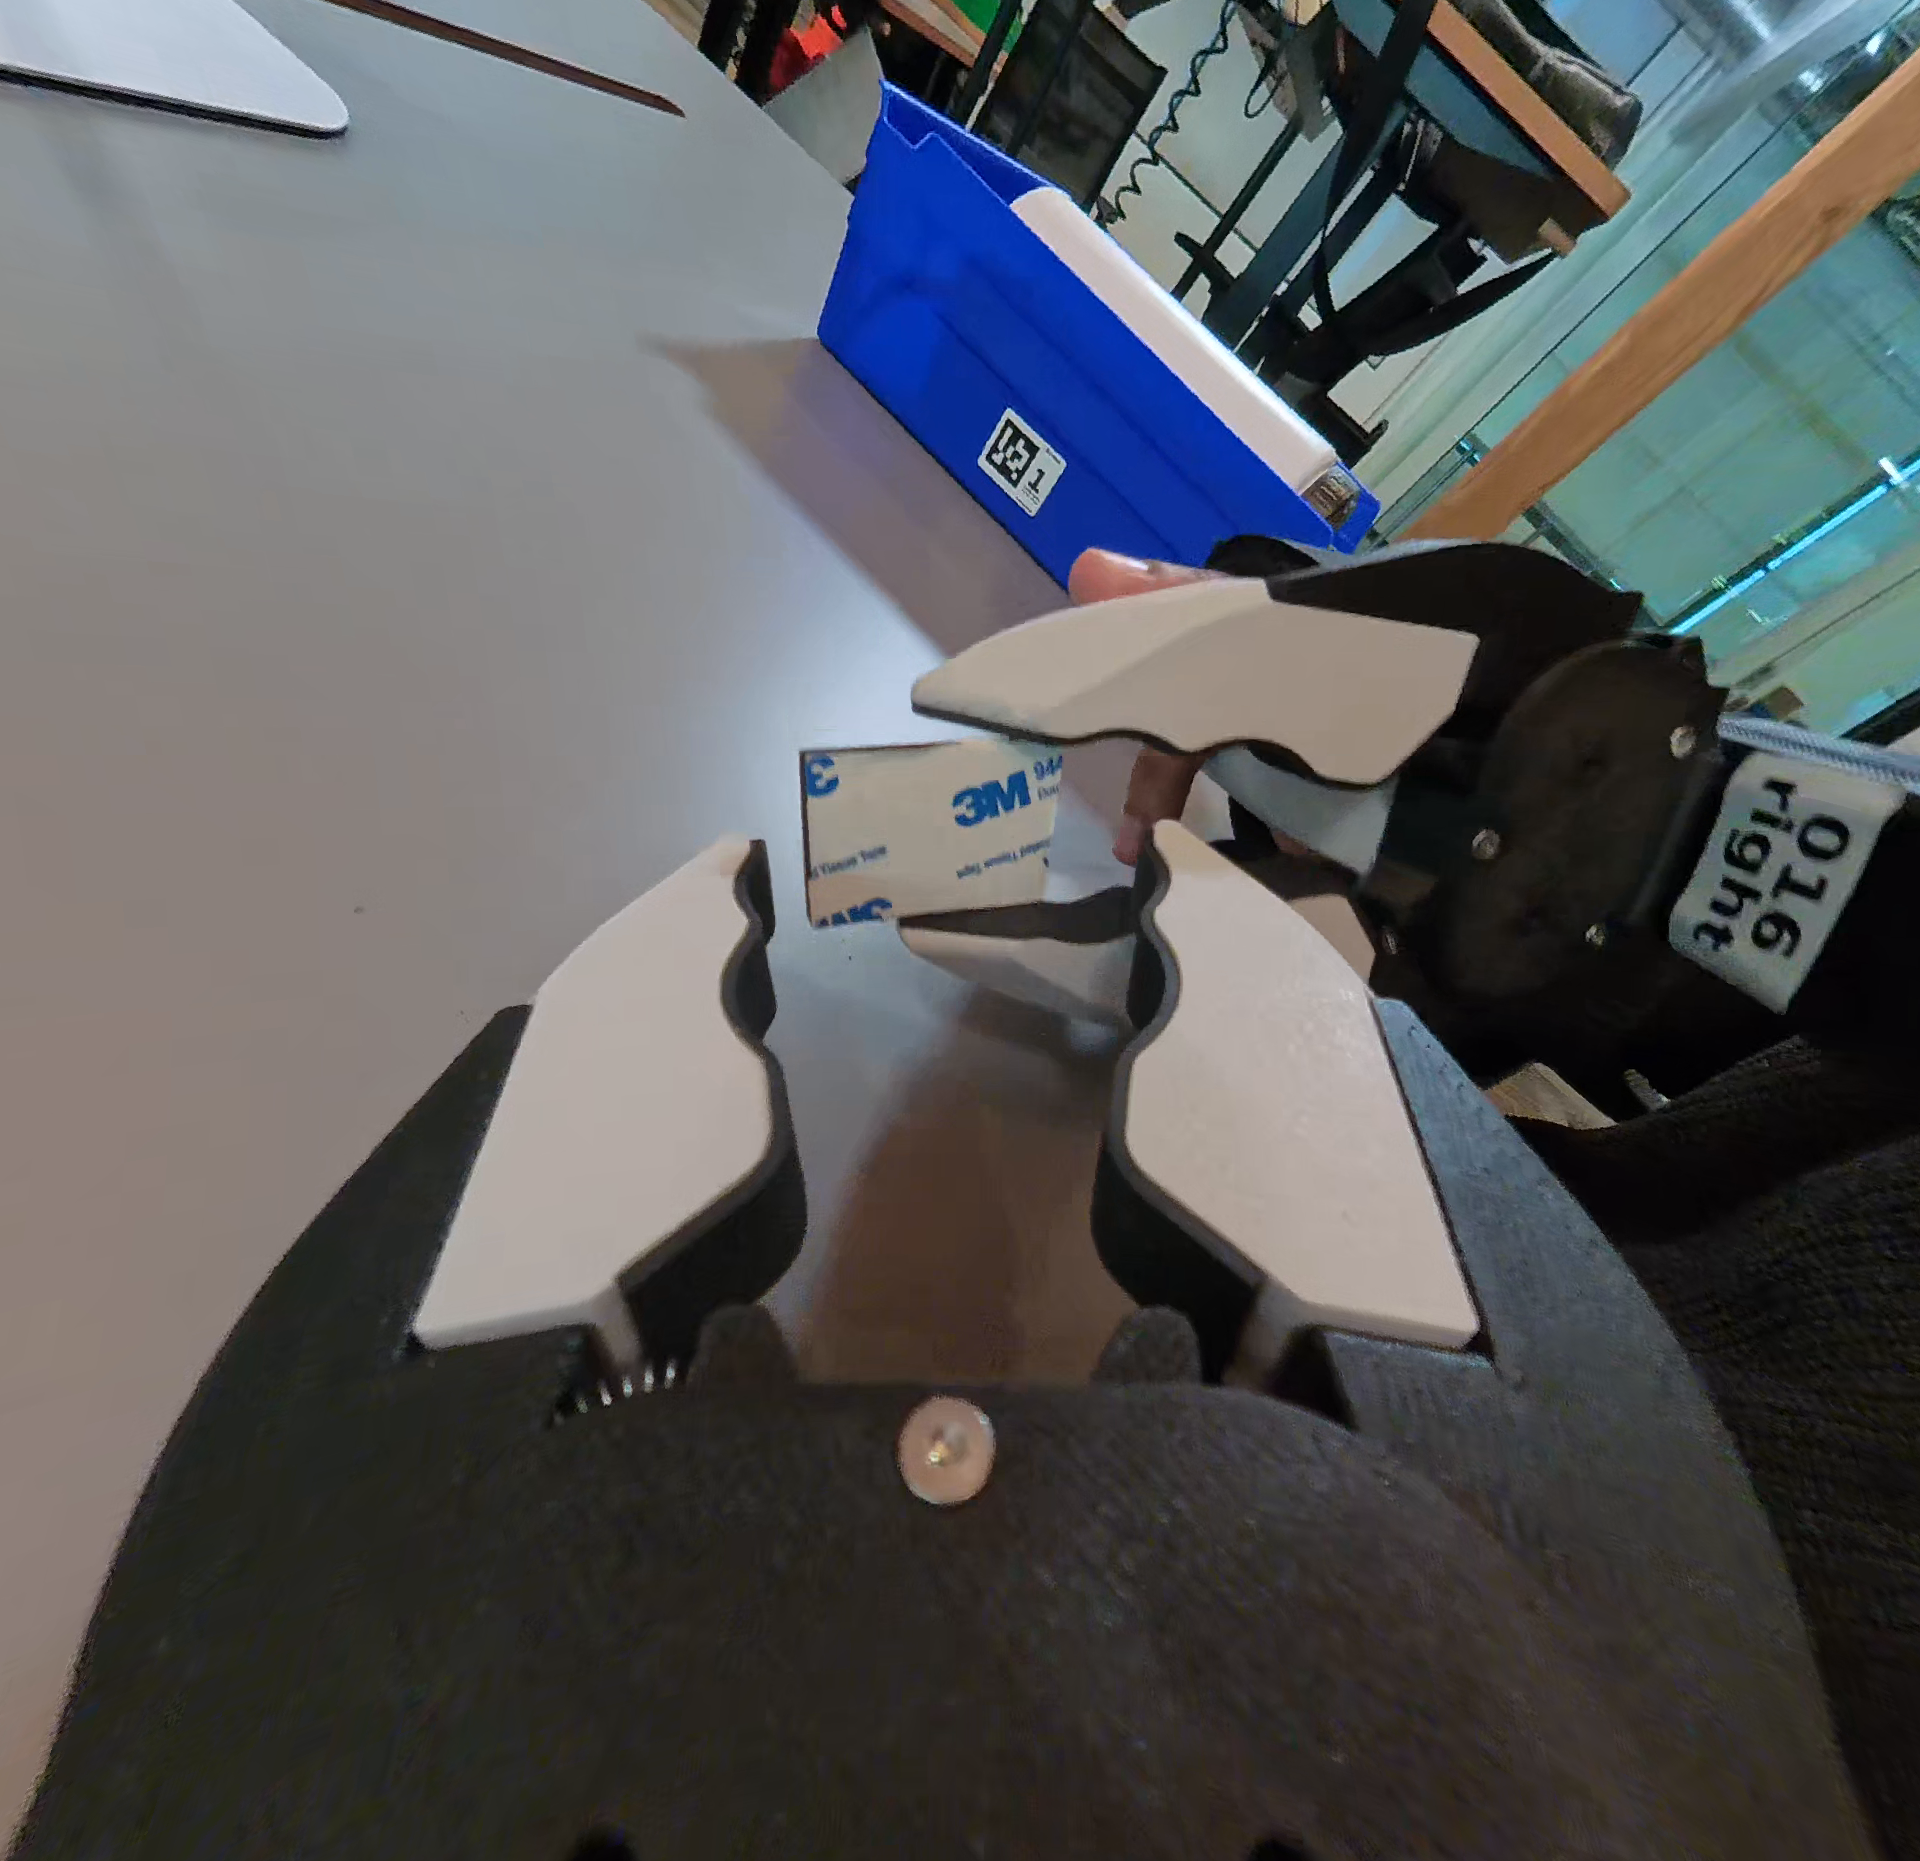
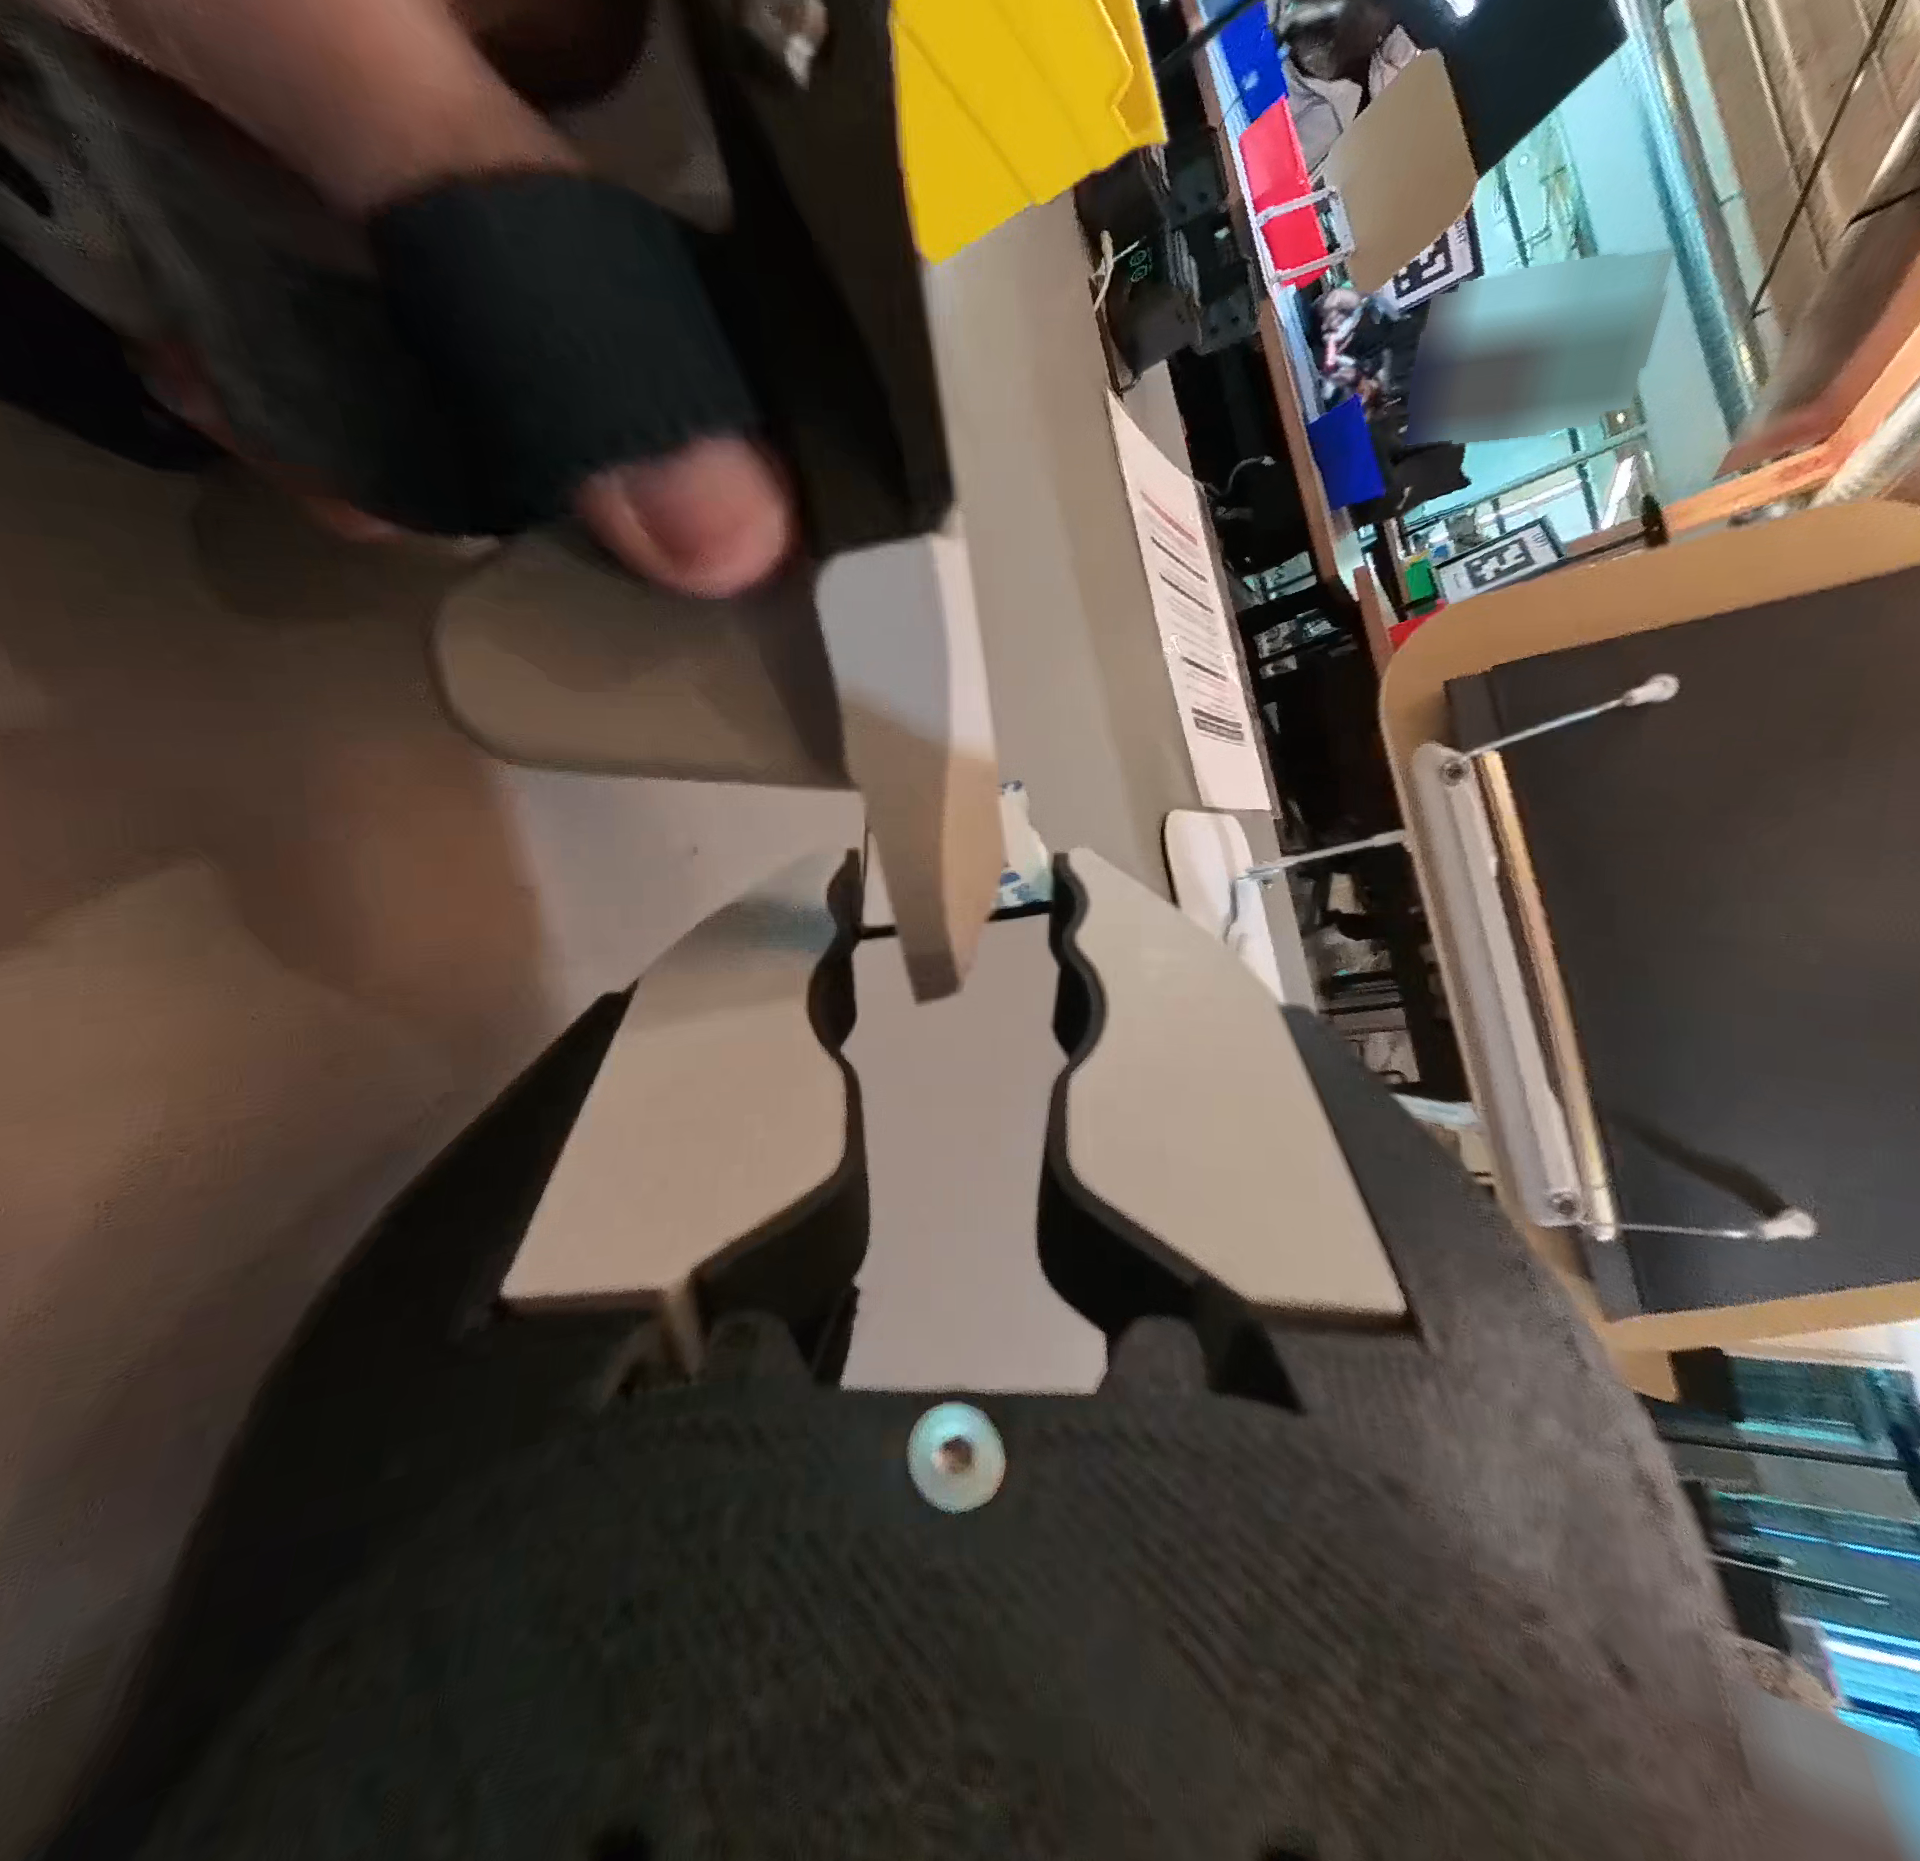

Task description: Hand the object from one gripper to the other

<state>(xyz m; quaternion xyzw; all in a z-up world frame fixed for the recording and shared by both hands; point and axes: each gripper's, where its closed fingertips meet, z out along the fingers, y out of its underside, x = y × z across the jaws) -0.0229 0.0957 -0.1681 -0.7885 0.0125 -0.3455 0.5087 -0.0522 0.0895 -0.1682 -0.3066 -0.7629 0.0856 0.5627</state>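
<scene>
A flat white adhesive tape pad (image 1: 925, 835) with blue print on its liner stands upright above the grey table (image 1: 364, 461). My right gripper (image 1: 914, 814) comes in from the right and is shut on the pad, one finger on its top edge and one under it. My left gripper (image 1: 956, 855) is open, its fingertips on either side of the pad and apart from it. In the right wrist view my right gripper (image 2: 956, 876) holds the pad (image 2: 1013, 845), seen nearly edge-on. One left finger (image 2: 925, 772) hangs down in front of the pad and hides most of it.
A blue bin (image 1: 987, 357) holding a white block (image 1: 1164, 325) stands behind the pad. A white board (image 1: 156, 35) lies at the far left. A yellow bin (image 2: 1008, 76) and a gloved hand (image 2: 561, 357) show in the right wrist view. Shelves and desks stand beyond the table. The grippers are tip to tip, or close to it.
</scene>
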